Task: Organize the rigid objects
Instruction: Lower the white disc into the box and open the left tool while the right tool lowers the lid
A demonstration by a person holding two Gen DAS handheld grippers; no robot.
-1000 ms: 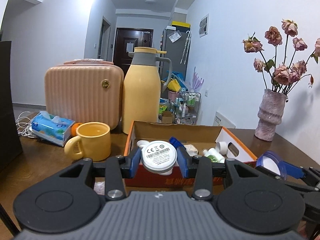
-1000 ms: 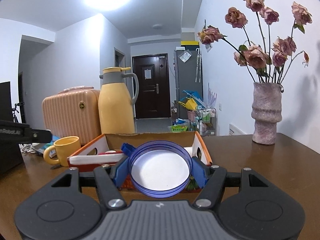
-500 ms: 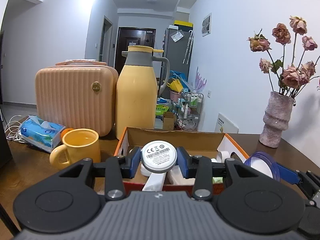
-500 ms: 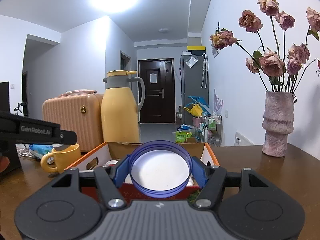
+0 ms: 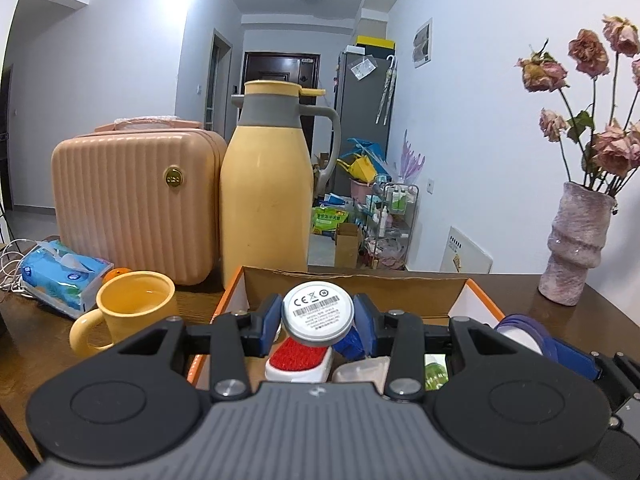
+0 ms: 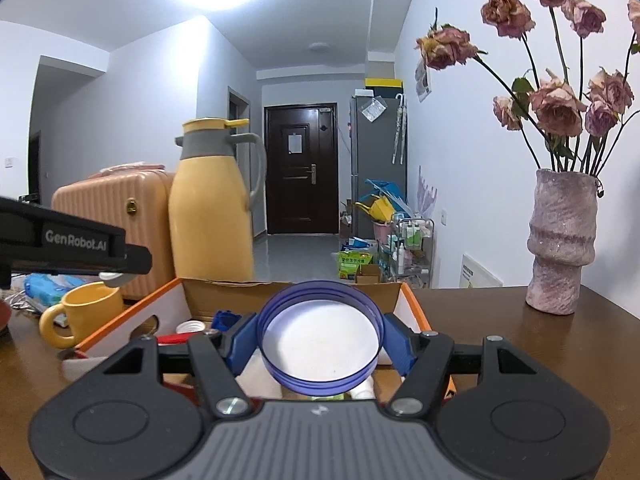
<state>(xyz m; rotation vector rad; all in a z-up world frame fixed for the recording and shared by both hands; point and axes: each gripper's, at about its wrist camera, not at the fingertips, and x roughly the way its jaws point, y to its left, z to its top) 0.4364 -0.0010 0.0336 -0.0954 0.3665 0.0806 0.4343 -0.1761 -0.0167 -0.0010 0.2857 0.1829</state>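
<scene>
Holding both loads over the cardboard box (image 5: 476, 300) is the situation here, and the step in hand looks like dropping each into it. The left gripper (image 5: 318, 318) is clamped on a white round device (image 5: 318, 312), label side toward the camera, raised above the box's near left part, over a red-and-white block (image 5: 298, 360) that lies inside. The right gripper (image 6: 320, 342) is clamped on a blue-rimmed lid (image 6: 320, 340), open side toward the camera, raised above the box's near right part.

To do this well, I judge it best to lower each gripper until its load sits just over a free patch of the box floor before parting the fingers, since both pieces are hard and round and would likely roll or bounce off the clutter. The device would probably settle better flat, so tilting the left gripper down first seems wise. The lid is broad; easing it toward the box's right wall, away from the small white bottles, should keep it from perching on them. Releasing one at a time keeps the two grippers, close together over the box, from knocking. The yellow mug (image 5: 134, 312), just left of the box, needs clearance when withdrawing.
</scene>
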